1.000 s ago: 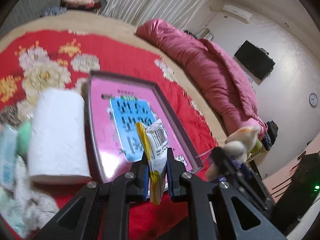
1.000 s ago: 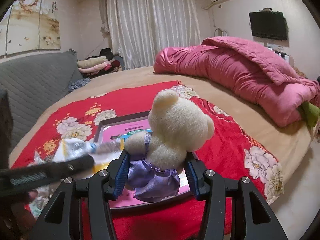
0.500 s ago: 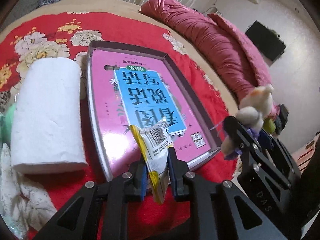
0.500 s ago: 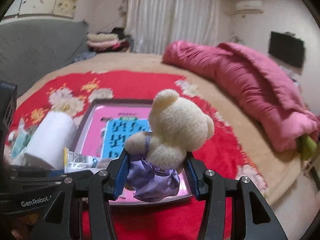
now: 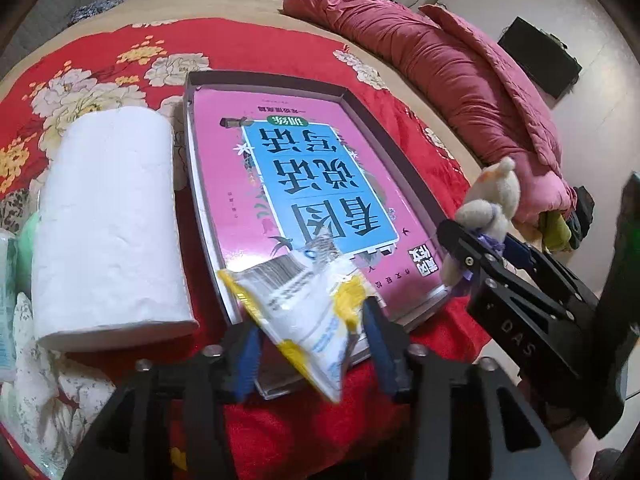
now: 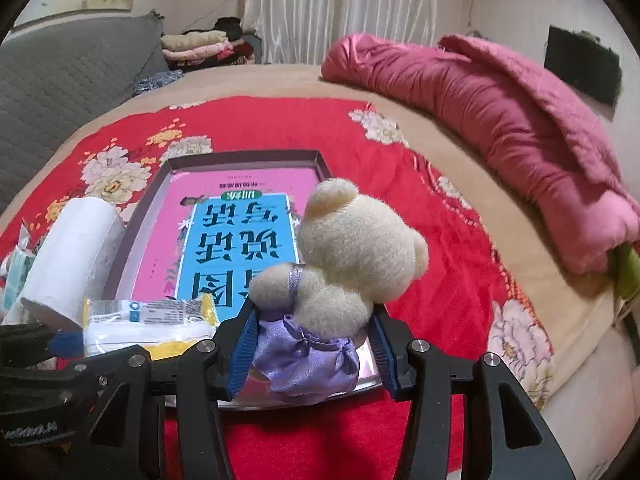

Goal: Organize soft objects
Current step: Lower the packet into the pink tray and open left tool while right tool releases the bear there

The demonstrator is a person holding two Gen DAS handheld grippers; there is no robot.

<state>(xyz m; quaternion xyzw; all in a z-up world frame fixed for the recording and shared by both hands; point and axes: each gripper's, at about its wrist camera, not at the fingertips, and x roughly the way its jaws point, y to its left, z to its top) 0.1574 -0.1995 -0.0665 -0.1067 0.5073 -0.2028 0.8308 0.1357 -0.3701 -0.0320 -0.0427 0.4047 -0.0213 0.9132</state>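
Observation:
A white and yellow plastic packet (image 5: pixel 304 300) lies tilted over the near rim of the grey tray (image 5: pixel 360 108), between the blue pads of my left gripper (image 5: pixel 312 332). Its jaws are opening and the pads stand apart from the packet. A pink and blue book (image 5: pixel 312 184) fills the tray. My right gripper (image 6: pixel 312 340) is shut on a cream teddy bear (image 6: pixel 352 252) in a lilac satin skirt, held just above the tray's near right corner. The right wrist view shows the packet (image 6: pixel 148 320) left of the bear.
A white paper roll (image 5: pixel 108 220) lies left of the tray on the red floral blanket (image 6: pixel 260 120). Tissue packs (image 5: pixel 8 280) sit at the far left. A pink quilt (image 6: pixel 500 112) is heaped along the bed's right side, folded clothes (image 6: pixel 200 46) at the back.
The left jaws have gone from pinching the upright packet to standing apart, and the packet has tipped flat onto the tray's near rim. Both grippers have sunk toward the tray.

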